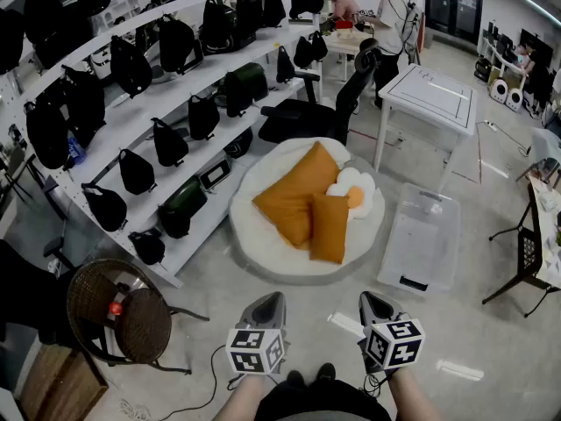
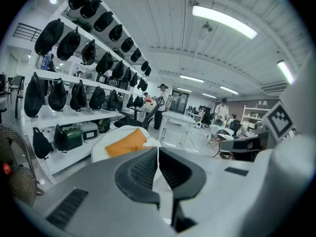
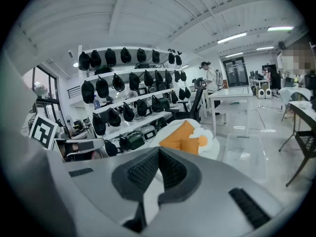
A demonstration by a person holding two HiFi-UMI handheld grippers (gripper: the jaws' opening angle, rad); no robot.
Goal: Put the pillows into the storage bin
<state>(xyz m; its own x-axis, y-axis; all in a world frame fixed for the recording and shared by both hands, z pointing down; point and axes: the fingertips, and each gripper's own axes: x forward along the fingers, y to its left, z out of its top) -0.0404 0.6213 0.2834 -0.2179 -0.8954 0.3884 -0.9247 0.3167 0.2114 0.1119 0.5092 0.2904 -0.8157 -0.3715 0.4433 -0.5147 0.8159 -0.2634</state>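
Note:
Two orange pillows lie on a round white cushion (image 1: 254, 235) on the floor: a large one (image 1: 294, 191) and a smaller one (image 1: 329, 228) leaning on it. A fried-egg-shaped pillow (image 1: 355, 196) rests beside them. The clear storage bin (image 1: 421, 239) stands on the floor to the right of the cushion. My left gripper (image 1: 268, 303) and right gripper (image 1: 372, 305) are held low in front of me, well short of the pillows, both shut with nothing between the jaws. In the right gripper view the orange pillows (image 3: 183, 138) and the bin (image 3: 244, 152) lie ahead.
A white shelf rack (image 1: 175, 103) with several black bags runs along the left. A round wicker chair (image 1: 118, 310) stands at lower left. A black office chair (image 1: 324, 103) and a white table (image 1: 434, 95) stand behind the cushion. People stand at the far back.

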